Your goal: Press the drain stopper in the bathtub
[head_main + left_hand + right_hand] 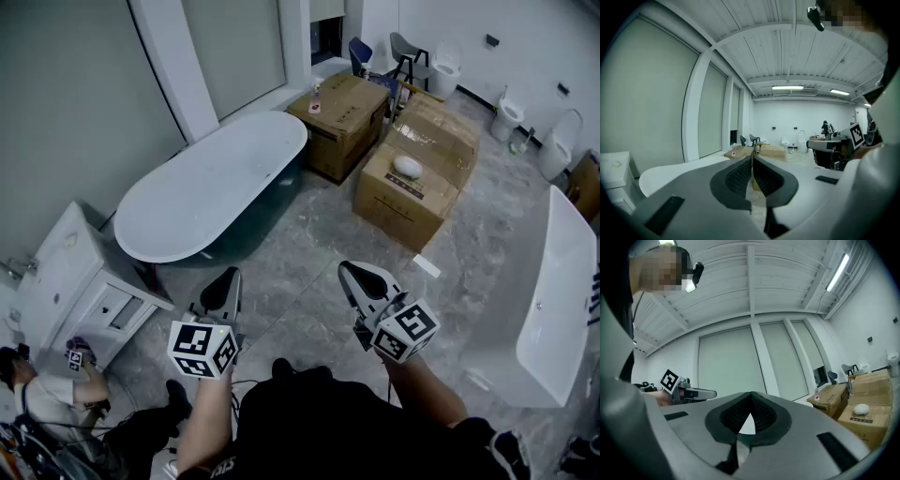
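An oval bathtub [211, 183] with a white top and dark sides stands at the left, by the window wall. A second white bathtub [555, 298] stands at the right edge; I cannot make out a drain stopper in either. My left gripper [228, 275] and right gripper [344, 269] are held side by side over the tiled floor, between the two tubs and touching neither. The left gripper [752, 158] has its jaws pressed together with nothing between them. The right gripper [751, 393] has its tips touching and holds nothing.
Several cardboard boxes [412, 178] sit on the floor ahead, one with a white object on top. A white cabinet [66, 272] stands at the left, with a person [42, 398] crouched beside it. Toilets [507, 117] and chairs [408, 52] line the back wall.
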`<state>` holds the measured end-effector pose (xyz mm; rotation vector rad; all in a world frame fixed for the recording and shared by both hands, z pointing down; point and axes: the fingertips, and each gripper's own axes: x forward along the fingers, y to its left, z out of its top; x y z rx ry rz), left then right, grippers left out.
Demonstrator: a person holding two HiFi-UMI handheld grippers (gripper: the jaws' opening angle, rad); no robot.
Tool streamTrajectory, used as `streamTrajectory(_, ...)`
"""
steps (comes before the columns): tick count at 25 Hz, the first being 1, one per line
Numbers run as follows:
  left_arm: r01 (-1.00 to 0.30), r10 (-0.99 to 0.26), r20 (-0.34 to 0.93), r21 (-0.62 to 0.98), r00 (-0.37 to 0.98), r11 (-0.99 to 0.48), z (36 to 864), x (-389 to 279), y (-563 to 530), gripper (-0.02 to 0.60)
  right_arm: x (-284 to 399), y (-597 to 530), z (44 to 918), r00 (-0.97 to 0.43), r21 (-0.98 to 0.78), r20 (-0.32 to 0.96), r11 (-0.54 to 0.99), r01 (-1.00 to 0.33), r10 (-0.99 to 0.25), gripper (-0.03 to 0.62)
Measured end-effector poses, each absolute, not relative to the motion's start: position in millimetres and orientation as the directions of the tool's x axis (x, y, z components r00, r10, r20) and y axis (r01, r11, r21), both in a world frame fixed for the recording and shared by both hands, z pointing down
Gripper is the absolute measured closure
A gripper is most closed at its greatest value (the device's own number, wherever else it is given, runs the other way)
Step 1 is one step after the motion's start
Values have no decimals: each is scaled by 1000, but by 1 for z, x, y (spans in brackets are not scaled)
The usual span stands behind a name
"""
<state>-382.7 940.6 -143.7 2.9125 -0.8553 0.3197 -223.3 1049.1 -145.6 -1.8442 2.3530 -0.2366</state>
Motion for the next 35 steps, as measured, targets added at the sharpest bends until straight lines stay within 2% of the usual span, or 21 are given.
streamTrajectory(17,-522,-495,250,53,832,-851,-129,-366,968,554,-223,1080,-137,-246,-195,9,239,-951,-969,582)
streamTrajectory(28,-485,-457,247,68,855,-872,-122,-340,942,554,-191,1075,-131,-168,-236,23,158,-959,-986,580)
streamTrajectory(35,-480,-448,247,86,859,-873,-111,-335,894,554,-190,1028,-118,-182,-255,47,165,-953,-982,580)
